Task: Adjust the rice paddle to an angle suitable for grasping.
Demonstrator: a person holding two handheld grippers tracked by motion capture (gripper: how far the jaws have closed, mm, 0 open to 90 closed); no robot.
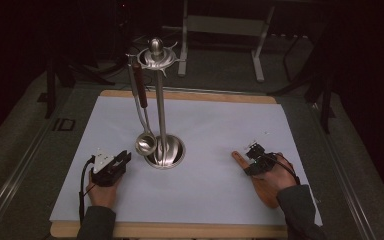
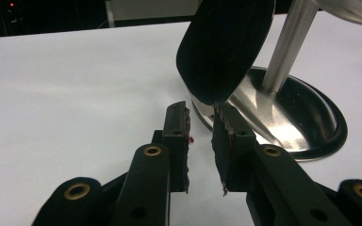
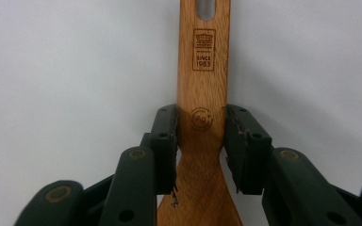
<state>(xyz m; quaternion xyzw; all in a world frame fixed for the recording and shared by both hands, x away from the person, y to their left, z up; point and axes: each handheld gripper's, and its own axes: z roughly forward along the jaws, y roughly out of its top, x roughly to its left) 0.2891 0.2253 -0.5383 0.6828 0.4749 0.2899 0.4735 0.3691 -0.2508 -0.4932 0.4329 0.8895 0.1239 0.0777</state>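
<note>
A wooden spatula lies flat on the white mat, its slotted handle end pointing away from me. My right gripper is shut on its handle, one jaw pressed on each side; in the high view that gripper sits at the right of the mat with the handle tip poking out to its left. My left gripper is open with nothing between its jaws. It rests low on the mat, just short of the ladle bowl, which hangs from the metal stand.
The stand's round steel base sits mid-mat, right of my left gripper's jaws, and its pole rises behind the ladle. The ladle hangs on the stand's left side. The white mat covers the wooden table.
</note>
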